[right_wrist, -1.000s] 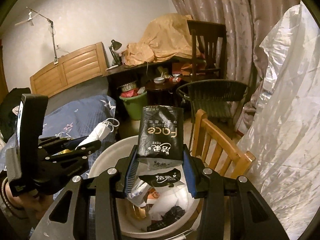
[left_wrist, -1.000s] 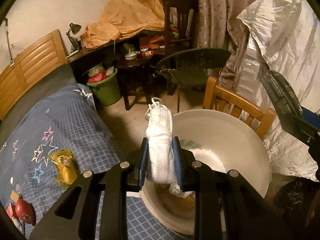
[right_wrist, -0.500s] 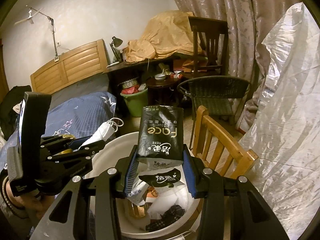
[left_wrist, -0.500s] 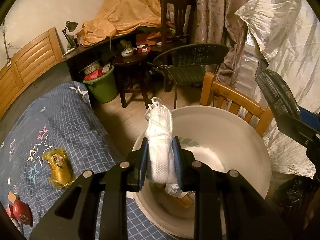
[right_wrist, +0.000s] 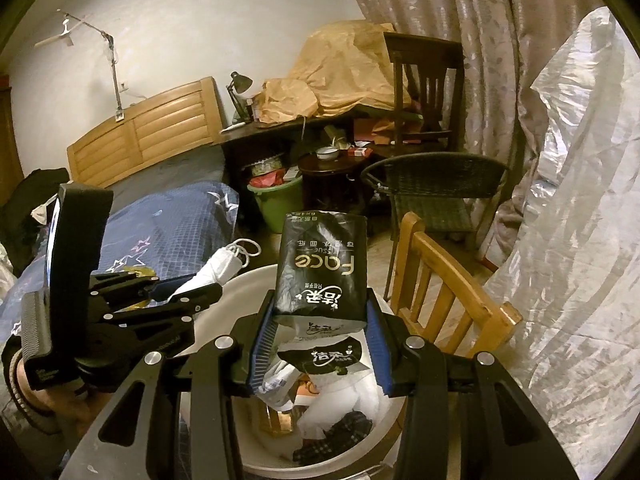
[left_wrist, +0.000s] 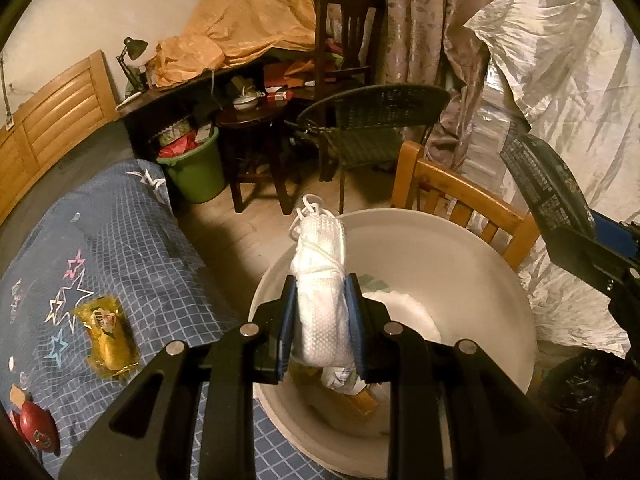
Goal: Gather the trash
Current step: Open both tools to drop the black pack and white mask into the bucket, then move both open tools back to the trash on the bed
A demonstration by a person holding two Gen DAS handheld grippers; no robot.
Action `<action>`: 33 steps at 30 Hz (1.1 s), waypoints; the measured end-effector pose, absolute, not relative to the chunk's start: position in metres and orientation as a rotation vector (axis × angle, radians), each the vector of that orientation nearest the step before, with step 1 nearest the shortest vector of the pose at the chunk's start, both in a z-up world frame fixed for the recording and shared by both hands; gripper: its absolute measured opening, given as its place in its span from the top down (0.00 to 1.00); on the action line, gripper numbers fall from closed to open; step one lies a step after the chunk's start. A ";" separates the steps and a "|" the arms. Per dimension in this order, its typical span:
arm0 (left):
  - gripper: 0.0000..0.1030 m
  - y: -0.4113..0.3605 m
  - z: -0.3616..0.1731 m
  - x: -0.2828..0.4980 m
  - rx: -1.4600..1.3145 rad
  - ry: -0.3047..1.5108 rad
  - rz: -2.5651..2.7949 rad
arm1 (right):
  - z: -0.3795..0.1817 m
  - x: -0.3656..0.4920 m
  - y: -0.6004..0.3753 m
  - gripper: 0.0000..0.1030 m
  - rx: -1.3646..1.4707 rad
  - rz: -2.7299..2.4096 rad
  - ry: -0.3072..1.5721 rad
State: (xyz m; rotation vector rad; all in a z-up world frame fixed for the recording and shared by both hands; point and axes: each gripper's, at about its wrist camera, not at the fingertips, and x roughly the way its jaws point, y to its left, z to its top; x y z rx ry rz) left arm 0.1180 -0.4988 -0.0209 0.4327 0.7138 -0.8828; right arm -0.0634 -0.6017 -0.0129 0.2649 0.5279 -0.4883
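Observation:
My left gripper (left_wrist: 321, 320) is shut on a folded white face mask (left_wrist: 322, 280) and holds it over the near rim of a white bucket (left_wrist: 460, 264); it also shows in the right wrist view (right_wrist: 192, 286) with the mask (right_wrist: 222, 266). My right gripper (right_wrist: 320, 332) is shut on a black tissue pack (right_wrist: 322, 264) above the same bucket (right_wrist: 240, 292), which holds several pieces of trash. The right gripper's body shows in the left wrist view (left_wrist: 576, 240).
A blue star-patterned bedspread (left_wrist: 100, 248) carries a yellow snack wrapper (left_wrist: 106, 332) and a red item (left_wrist: 38, 432). A wooden chair (left_wrist: 460, 200) stands behind the bucket, a green bin (left_wrist: 196, 168) and dark wicker chair (left_wrist: 372, 120) further back. White plastic sheeting (left_wrist: 560, 100) hangs right.
Both grippers have shifted slightly forward over the bucket, each still holding its item. The bucket sits a little lower and nearer in both views.

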 end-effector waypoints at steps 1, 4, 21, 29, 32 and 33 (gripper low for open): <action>0.78 -0.500 -0.022 0.119 0.430 0.719 -0.888 | -0.013 -0.063 -0.603 0.58 0.265 -0.485 0.529; 0.77 -0.502 -0.024 0.119 0.426 0.737 -0.927 | -0.016 -0.059 -0.607 0.57 0.263 -0.472 0.540; 0.33 -0.492 -0.027 0.128 0.377 0.759 -0.903 | -0.026 -0.063 -0.616 0.39 0.293 -0.499 0.528; 0.25 -0.443 -0.015 0.115 0.329 0.570 -0.727 | -0.026 -0.077 -0.582 0.39 0.240 -0.541 0.419; 0.22 -0.420 -0.012 0.114 0.311 0.527 -0.659 | -0.029 -0.081 -0.560 0.37 0.204 -0.554 0.358; 0.22 -0.414 -0.011 0.114 0.306 0.523 -0.645 | -0.030 -0.082 -0.551 0.35 0.190 -0.556 0.337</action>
